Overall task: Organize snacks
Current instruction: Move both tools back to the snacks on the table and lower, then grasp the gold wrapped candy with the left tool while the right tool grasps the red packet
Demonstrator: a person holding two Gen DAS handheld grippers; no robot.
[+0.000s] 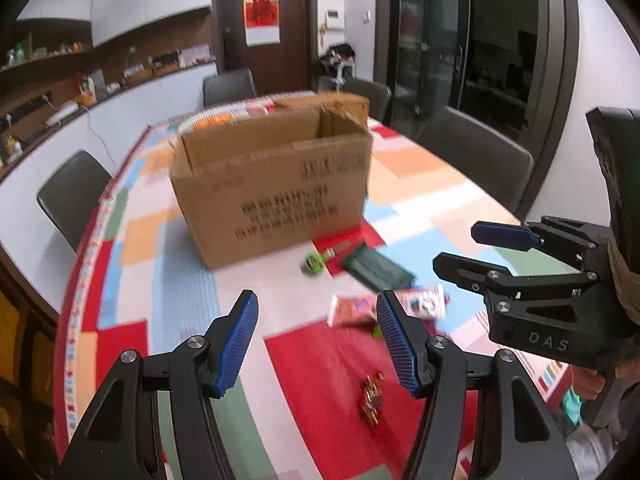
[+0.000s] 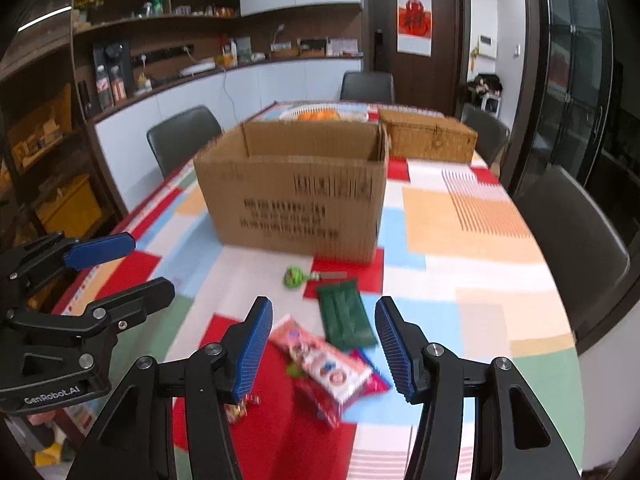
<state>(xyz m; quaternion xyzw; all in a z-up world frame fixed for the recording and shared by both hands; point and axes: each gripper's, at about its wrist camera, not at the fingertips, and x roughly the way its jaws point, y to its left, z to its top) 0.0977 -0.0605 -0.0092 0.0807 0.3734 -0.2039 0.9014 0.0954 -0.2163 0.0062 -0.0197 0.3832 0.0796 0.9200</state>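
Note:
An open cardboard box (image 1: 276, 184) stands mid-table; it also shows in the right wrist view (image 2: 296, 196). In front of it lie a green lollipop (image 2: 295, 276), a dark green packet (image 2: 347, 316), a pink and white snack packet (image 2: 324, 364) and a small red and gold candy (image 1: 371, 400). My left gripper (image 1: 316, 344) is open and empty, above the table in front of the box. My right gripper (image 2: 322, 350) is open and empty, hovering over the pink packet. Each gripper shows in the other's view: the right one (image 1: 476, 250), the left one (image 2: 132, 264).
The table has a colourful patchwork cloth (image 2: 460, 220). A wicker basket (image 2: 430, 136) and a plate of oranges (image 2: 324, 114) stand behind the box. Grey chairs (image 2: 182, 132) ring the table. A counter with shelves runs along the left wall.

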